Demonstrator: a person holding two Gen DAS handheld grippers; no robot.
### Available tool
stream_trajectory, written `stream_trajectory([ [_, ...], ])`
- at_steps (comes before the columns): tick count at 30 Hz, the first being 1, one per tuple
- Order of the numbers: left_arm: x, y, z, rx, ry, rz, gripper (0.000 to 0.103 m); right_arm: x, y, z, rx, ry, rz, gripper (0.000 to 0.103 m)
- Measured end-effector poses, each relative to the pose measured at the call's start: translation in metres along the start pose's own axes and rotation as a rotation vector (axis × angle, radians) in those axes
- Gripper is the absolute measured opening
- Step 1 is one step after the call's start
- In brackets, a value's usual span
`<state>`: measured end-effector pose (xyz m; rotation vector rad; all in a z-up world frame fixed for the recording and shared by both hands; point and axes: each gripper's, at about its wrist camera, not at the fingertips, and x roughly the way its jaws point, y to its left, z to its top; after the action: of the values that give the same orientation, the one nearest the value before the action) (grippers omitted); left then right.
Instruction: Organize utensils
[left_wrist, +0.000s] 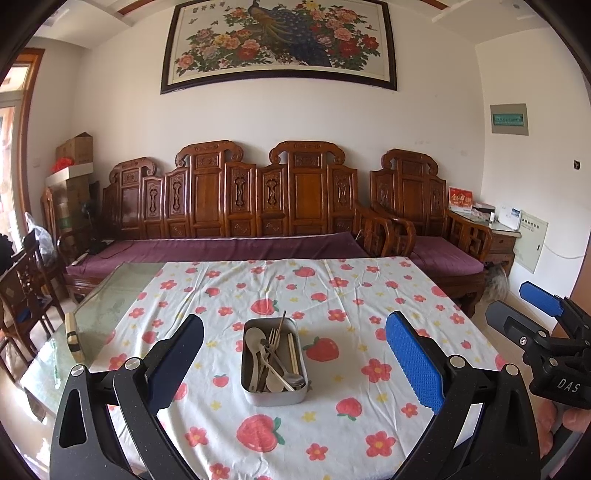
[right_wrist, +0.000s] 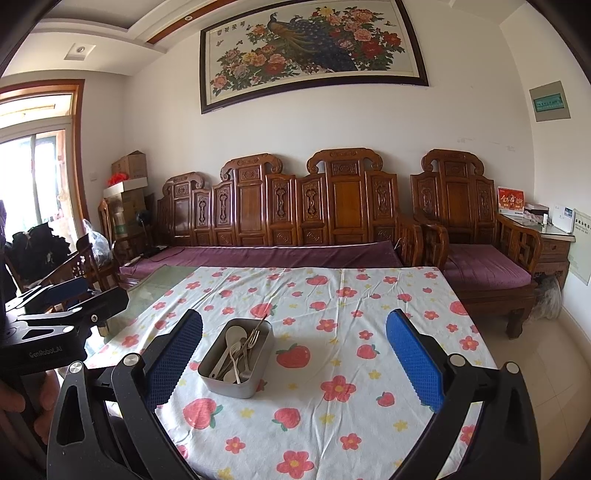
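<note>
Strawberry-print tablecloth (left_wrist: 332, 295) under metal tin (left_wrist: 274, 396) of utensils (left_wrist: 271, 356) (spoons, fork, chopsticks), left gripper (left_wrist: 295, 363) and right gripper (right_wrist: 295, 360) both spread wide, empty.

We are seeing a matt grey metal tin (left_wrist: 274, 391) ahead of the left claw (left_wrist: 295, 363), lying on wrinkled printed cloth (left_wrist: 354, 295); claw pads (left_wrist: 413, 363) are looking textured blue rubber.

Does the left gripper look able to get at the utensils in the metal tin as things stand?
Probably yes: the left gripper is open, the tin lies straight ahead, uncovered, with only bare tablecloth between them.
</note>
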<state>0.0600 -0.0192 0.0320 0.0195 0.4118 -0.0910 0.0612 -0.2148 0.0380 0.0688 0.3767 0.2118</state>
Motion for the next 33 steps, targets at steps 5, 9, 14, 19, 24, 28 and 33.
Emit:
stream_trajectory([
  [5,-0.0002,-0.0002,-0.0002,0.003,-0.001,0.002,0.095,-0.0001,0.0000,0.0000,0.000,0.000,0.000,0.100],
  [9,-0.0004,0.0002,-0.0004,0.001,-0.001,0.001,0.095,-0.0001,-0.0001,0.0000,-0.001,-0.001,-0.001,0.100],
  [14,-0.0003,0.0000,-0.0003,0.000,-0.001,0.001,0.095,-0.0002,-0.0002,-0.0002,0.000,0.000,-0.001,0.100],
  [19,-0.0003,-0.0001,-0.0005,0.001,-0.001,0.000,0.095,-0.0004,-0.0006,-0.0005,-0.001,0.000,0.000,0.100],
  [24,-0.0004,-0.0001,-0.0005,0.000,-0.001,0.000,0.095,-0.0005,0.0004,-0.0005,0.002,0.001,-0.001,0.100],
  [28,-0.0004,-0.0003,-0.0008,0.001,-0.001,0.001,0.095,-0.0012,0.0030,-0.0013,0.002,0.001,-0.002,0.100],
  [33,-0.0005,-0.0001,-0.0008,0.001,-0.002,0.001,0.095,-0.0015,0.0044,-0.0021,0.000,0.000,-0.004,0.100],
])
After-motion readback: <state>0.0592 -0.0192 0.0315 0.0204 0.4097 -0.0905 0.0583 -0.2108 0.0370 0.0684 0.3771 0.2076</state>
